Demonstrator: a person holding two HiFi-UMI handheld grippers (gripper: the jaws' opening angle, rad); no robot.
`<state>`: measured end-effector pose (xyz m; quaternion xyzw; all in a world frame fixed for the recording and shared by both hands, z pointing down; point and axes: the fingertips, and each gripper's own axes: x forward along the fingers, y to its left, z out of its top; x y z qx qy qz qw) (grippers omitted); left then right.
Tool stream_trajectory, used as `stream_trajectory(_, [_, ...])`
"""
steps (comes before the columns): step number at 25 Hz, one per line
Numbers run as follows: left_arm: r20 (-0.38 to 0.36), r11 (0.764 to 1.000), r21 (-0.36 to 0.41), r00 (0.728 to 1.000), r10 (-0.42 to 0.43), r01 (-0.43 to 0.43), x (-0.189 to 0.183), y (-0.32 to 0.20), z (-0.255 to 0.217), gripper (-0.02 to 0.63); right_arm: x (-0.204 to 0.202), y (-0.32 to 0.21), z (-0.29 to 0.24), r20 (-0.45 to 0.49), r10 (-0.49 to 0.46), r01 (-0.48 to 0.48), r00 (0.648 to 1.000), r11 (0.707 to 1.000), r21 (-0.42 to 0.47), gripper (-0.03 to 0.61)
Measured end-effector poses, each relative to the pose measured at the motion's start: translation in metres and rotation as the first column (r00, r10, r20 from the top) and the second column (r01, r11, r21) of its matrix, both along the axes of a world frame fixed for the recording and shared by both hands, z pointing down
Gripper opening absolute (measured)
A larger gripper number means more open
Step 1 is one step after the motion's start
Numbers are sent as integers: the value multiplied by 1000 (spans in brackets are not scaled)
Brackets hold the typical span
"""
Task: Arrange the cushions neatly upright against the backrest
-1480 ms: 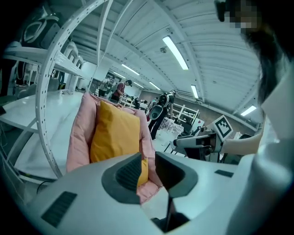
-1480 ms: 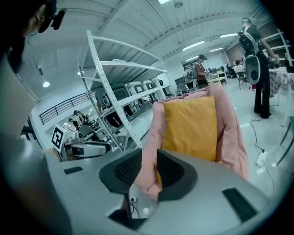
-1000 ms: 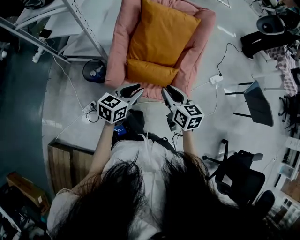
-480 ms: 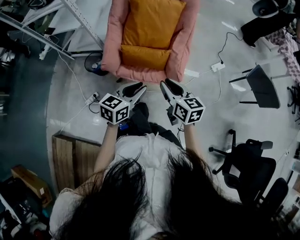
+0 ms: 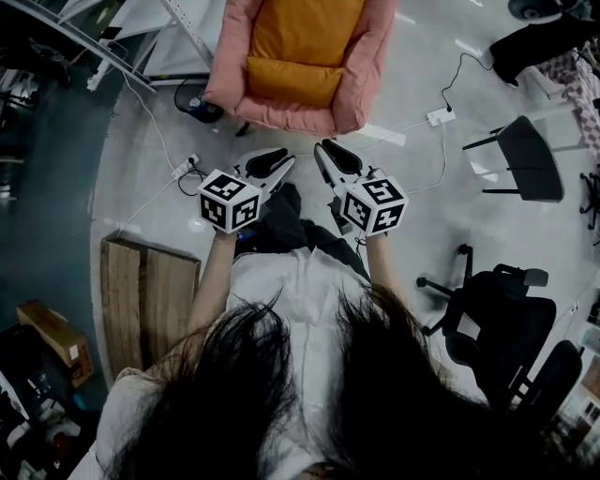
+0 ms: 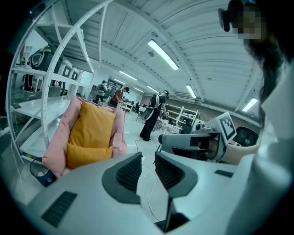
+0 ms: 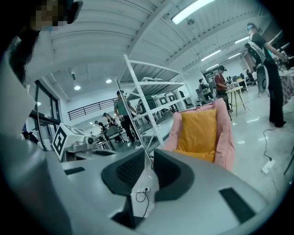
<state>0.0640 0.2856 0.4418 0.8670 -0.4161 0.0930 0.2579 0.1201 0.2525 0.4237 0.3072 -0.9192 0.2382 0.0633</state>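
A pink armchair [image 5: 223,66] stands at the top of the head view. A large orange cushion [image 5: 305,26] leans upright against its backrest, and a small orange cushion [image 5: 292,82] stands in front of it on the seat. Both grippers hover over the floor well short of the chair, touching nothing. My left gripper [image 5: 284,159] keeps a narrow empty gap between its pads. My right gripper [image 5: 324,150] is closing, also with nothing between its pads. The left gripper view shows the armchair [image 6: 57,140] and large cushion [image 6: 94,126] beyond the left gripper [image 6: 148,158]. The right gripper view shows the large cushion [image 7: 198,131] past the right gripper [image 7: 149,160].
A black bin [image 5: 197,99] and a white shelf frame [image 5: 183,28] stand left of the chair. A power strip [image 5: 439,116] with cables lies to its right. Office chairs [image 5: 511,323] are at the right, a wooden pallet [image 5: 141,300] at the left. People stand far off.
The armchair has slid toward the top of the head view as the person backed away. Both grippers have come away from the seat's front edge, still empty.
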Motion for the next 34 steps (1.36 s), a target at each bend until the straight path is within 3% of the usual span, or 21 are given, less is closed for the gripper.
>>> stream_trajectory(7, [31,1000,26,999,-16,15,-4,24,-11,100,0,23,-9,6,-3,2,1000,999,32,66])
stream_trajectory(23, [56,997,68,998,-38,34,-11,17,-24,100,3,23,-13,-22,-13,14,1000,998,63,63])
stream_trajectory(30, [63,992,92,993,-97,91,-27,10,-29,100,1,20,-12,-28,-20,22,999,998,66,63])
stream_trajectory(34, [83,972,153,978,-194,180,-46,1,-36,100,2,15,-10,-32,-24,26,999,997,68,63])
